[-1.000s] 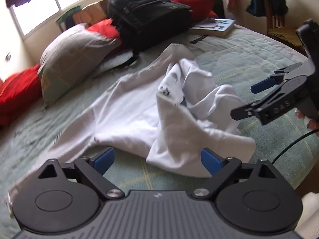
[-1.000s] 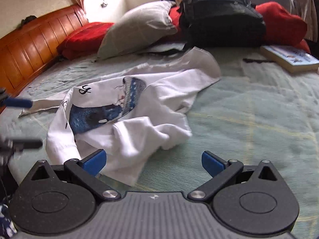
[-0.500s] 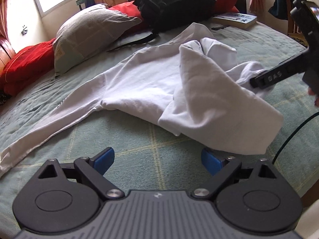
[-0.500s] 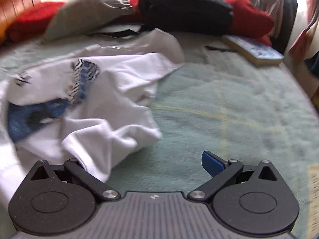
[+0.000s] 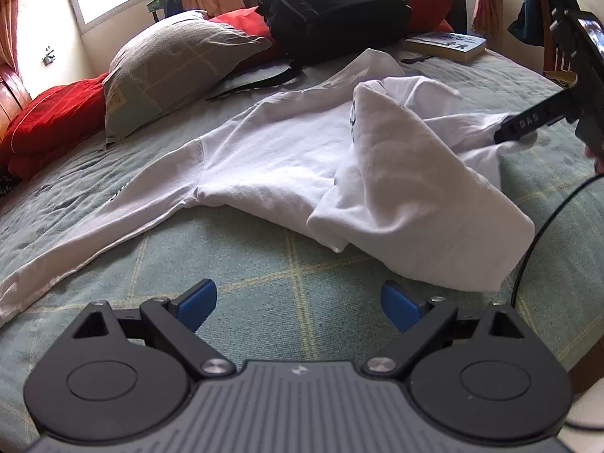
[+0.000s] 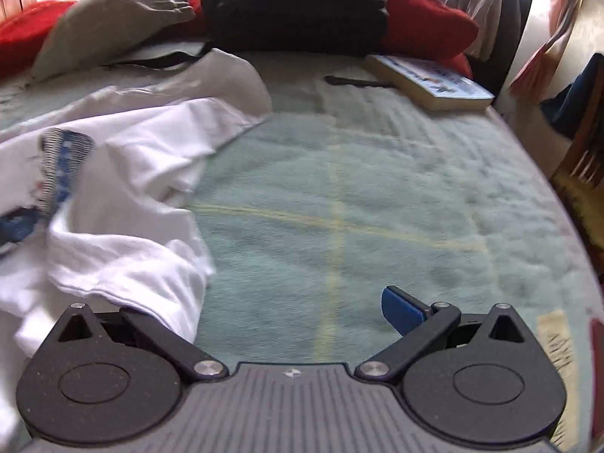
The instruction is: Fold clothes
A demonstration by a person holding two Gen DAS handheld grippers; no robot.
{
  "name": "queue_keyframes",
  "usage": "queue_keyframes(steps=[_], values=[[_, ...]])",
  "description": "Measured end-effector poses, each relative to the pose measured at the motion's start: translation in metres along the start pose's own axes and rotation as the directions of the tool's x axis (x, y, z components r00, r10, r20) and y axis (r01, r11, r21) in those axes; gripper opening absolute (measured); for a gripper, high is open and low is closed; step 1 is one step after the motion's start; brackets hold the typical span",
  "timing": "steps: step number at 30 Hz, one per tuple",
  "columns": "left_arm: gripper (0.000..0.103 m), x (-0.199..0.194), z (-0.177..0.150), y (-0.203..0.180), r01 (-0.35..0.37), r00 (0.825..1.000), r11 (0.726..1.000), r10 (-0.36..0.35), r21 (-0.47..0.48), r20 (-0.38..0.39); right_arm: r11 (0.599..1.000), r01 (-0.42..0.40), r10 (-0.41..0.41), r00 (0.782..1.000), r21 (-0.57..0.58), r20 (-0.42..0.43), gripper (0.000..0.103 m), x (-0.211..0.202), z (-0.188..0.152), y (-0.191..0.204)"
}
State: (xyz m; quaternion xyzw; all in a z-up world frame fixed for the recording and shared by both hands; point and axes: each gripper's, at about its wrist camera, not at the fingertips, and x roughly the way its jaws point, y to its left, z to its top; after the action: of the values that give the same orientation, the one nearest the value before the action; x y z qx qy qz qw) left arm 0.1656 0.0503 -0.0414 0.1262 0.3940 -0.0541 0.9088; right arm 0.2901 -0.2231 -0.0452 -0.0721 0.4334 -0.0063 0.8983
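A white long-sleeved shirt (image 5: 287,158) lies crumpled on the green quilted bed (image 5: 264,275), one sleeve stretched to the left and its body bunched up at the right. My left gripper (image 5: 298,304) hovers open over bare quilt just in front of the shirt, touching nothing. My right gripper (image 6: 298,304) is open too. Shirt fabric (image 6: 124,196) with a blue print drapes over its left finger and hides that tip. In the left wrist view, one black finger of the right gripper (image 5: 528,122) rests against the shirt's far right edge.
At the head of the bed sit a grey pillow (image 5: 177,60), red pillows (image 5: 49,120) and a black backpack (image 5: 324,7), with a book (image 6: 430,79) at the far right. A wooden chair (image 6: 581,151) stands beyond the bed's right edge. A black cable (image 5: 543,234) hangs there.
The right gripper has swung right and pushed into the shirt's edge, so cloth now covers its left finger. The left gripper has drawn back, and the bunched part has spread out.
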Motion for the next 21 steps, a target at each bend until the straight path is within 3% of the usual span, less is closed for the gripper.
queue_keyframes(steps=[7,15,21], values=[[0.094,0.002,0.002,-0.007,0.011,1.0,1.0,-0.011,0.013,-0.005,0.98,0.2,-0.199,0.978,-0.015,0.059,0.103,-0.001,0.014,-0.037],[0.094,0.0,0.006,-0.015,0.0,1.0,1.0,0.0,0.029,-0.009,0.964,0.266,-0.265,0.963,-0.006,0.038,0.103,0.024,0.033,-0.083],[0.094,-0.001,0.01,-0.02,-0.009,1.0,0.999,0.01,0.038,-0.015,0.937,0.348,-0.348,0.936,0.011,0.057,0.103,0.037,0.052,-0.114]])
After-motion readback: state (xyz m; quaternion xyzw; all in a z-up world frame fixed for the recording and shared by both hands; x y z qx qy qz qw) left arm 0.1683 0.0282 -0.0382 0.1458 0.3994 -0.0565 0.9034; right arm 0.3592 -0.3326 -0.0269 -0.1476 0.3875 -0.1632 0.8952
